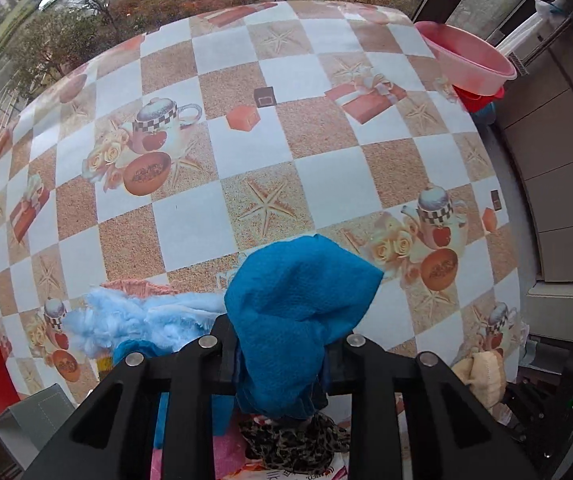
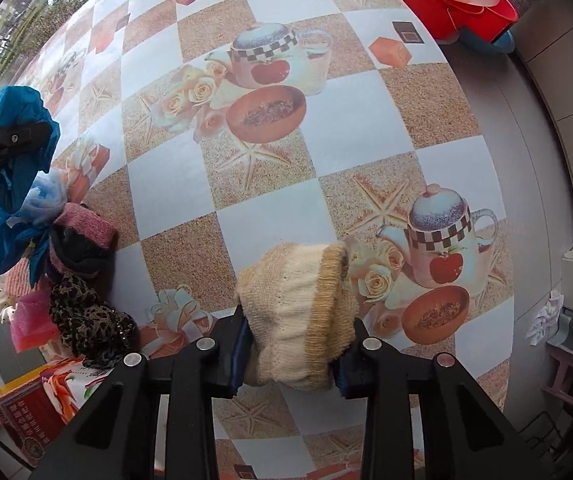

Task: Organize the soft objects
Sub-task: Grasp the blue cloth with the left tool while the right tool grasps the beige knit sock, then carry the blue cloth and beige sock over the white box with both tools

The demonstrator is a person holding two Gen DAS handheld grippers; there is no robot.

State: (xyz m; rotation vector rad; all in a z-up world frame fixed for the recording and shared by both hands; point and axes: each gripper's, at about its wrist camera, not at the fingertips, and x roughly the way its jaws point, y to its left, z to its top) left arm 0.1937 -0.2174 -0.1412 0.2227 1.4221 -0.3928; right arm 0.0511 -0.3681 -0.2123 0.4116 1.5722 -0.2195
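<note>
The table (image 1: 286,184) wore a checked cloth of white and sandy-brown squares, printed with starfish, teapots and orange bowls. The black left claw (image 1: 282,364) carried a bright blue cloth (image 1: 298,312); the black right claw (image 2: 290,356) carried a cream knit piece (image 2: 298,312) with a tan band. A leopard-print fabric (image 2: 86,320) showed brown and black, a fluffy item (image 1: 126,320) pale blue, and a basin (image 1: 470,60) pink.

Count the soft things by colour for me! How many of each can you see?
Deep blue: 1, the blue cloth in the left tongs
Light blue: 1, the fluffy cloth
Cream: 1, the knit sock in the right tongs
Pink and black: 1, the sock
Leopard print: 1, the leopard scarf
Total: 5
</note>
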